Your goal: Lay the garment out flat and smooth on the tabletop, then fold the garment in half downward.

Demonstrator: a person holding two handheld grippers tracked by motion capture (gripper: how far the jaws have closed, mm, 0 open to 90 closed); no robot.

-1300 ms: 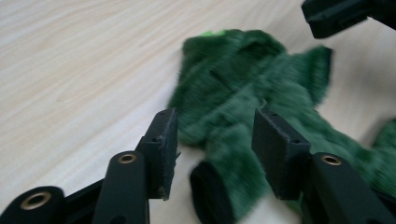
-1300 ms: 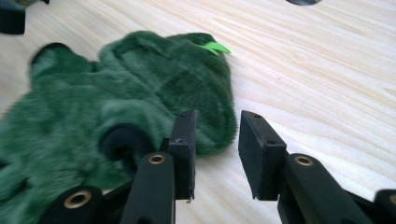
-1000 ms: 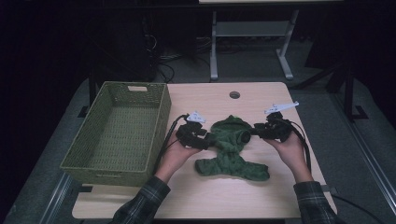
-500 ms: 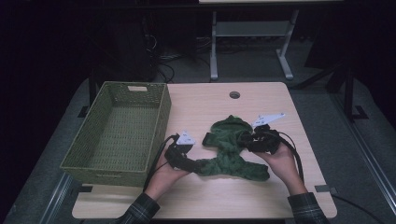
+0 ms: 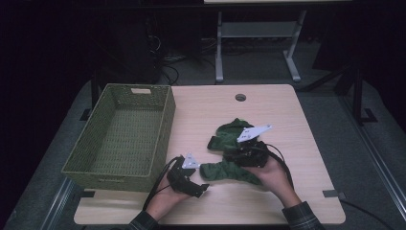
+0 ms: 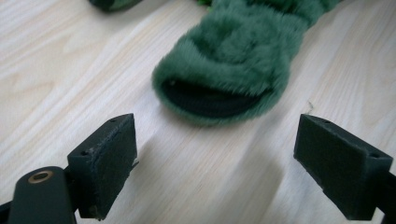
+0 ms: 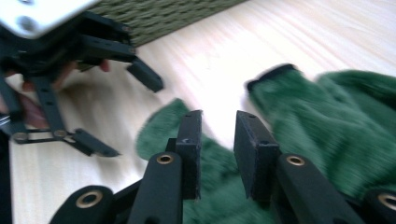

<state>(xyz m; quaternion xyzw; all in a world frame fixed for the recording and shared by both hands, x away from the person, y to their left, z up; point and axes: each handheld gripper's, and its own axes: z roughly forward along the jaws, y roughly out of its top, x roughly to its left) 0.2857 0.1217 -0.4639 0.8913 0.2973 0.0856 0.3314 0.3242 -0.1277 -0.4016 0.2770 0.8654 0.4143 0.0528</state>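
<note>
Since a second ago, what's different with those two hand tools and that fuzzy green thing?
The left gripper let go of the green fuzzy garment, its jaws just opening wide, and pulled back toward the near table edge, facing a sleeve cuff. The right gripper slid leftward over the garment, jaws closing further with a gap left; the garment is now bunched narrower. The wicker basket and table stayed put.

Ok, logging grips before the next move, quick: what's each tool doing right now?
Left tool: open, jaws just widened, nothing between them; green fuzzy garment lies ahead.
Right tool: jaws nearly together over the garment, just been closing; a grip cannot be told.
</note>
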